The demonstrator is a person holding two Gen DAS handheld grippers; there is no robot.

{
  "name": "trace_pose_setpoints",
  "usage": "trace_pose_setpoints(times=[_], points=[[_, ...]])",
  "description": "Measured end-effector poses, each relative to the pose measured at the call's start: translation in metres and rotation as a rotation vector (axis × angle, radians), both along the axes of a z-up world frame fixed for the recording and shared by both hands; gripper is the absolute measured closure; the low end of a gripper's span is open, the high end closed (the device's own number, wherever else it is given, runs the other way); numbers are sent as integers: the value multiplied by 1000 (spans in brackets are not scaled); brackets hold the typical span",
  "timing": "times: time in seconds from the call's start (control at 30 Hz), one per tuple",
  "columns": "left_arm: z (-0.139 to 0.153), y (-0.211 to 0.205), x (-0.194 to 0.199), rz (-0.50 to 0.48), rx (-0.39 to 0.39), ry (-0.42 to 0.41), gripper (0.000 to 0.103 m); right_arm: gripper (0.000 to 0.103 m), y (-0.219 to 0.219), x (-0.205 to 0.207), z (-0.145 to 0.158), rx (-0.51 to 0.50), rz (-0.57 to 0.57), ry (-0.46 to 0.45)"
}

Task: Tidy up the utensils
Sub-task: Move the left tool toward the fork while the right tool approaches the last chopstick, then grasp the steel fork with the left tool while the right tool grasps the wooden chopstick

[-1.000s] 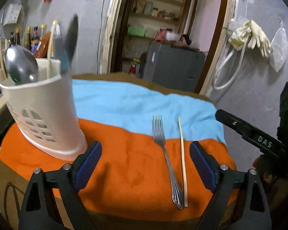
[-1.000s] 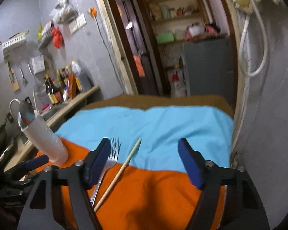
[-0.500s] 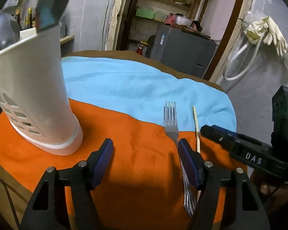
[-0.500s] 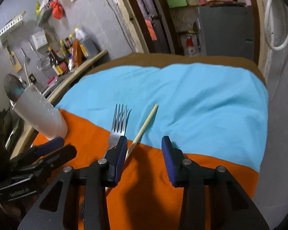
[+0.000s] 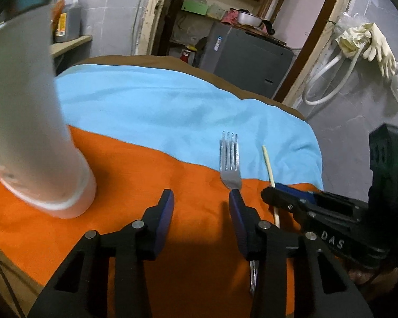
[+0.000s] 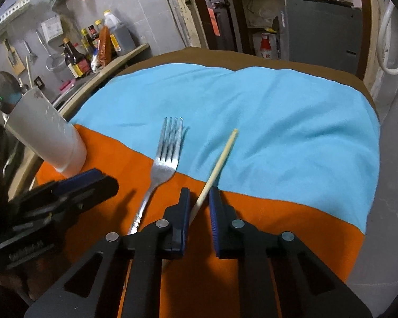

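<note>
Right wrist view shows my right gripper [image 6: 199,206] low over the orange cloth [image 6: 265,220] with its blue pads narrowed around the wooden chopstick [image 6: 220,159]. A sliver of gap shows on the right side of the stick, so I judge it about to be pinched, not firmly held yet. The chopstick lies flat, its far tip reaching onto the blue cloth [image 6: 278,111].

Just beside it to the left lies the fork [image 6: 167,156], tines on the blue, handle running back over the orange. My left gripper [image 5: 200,212] sits partly open and holds nothing; its right pad is at the fork's neck, with the handle hidden beneath that finger, so the fork is not between the pads.

Farther left stands the white utensil holder [image 6: 53,143], upright on the orange cloth, with a spoon [image 6: 5,95] and at least one more stick already standing in it.

As I read it, the sorting is partly done: some pieces are in the holder, while fork and chopstick remain on the table. What is left is to lift each and drop it into the holder.
</note>
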State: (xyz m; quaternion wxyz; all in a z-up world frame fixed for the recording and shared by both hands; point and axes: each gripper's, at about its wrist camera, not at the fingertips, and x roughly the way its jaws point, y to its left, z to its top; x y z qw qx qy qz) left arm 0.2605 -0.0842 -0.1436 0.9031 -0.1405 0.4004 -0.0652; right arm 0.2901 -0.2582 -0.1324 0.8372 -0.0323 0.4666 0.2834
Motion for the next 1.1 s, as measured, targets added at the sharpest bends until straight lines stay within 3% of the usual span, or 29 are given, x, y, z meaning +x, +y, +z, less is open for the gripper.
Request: trace_pose_setpoints(times=[0.17, 0.37, 0.57, 1.1], points=[[-2, -7, 19, -62, -3, 22, 66, 101, -22, -2, 0, -1, -61, -5], [-6, -12, 47, -104, -33, 49, 68, 103, -32, 0, -1, 16, -90, -11], [-8, -15, 74, -131, -10, 65, 81, 102, -27, 7, -1, 14, -89, -1], [0, -26, 71, -193, 6, 73, 99, 100, -20, 26, -1, 30, -101, 73]])
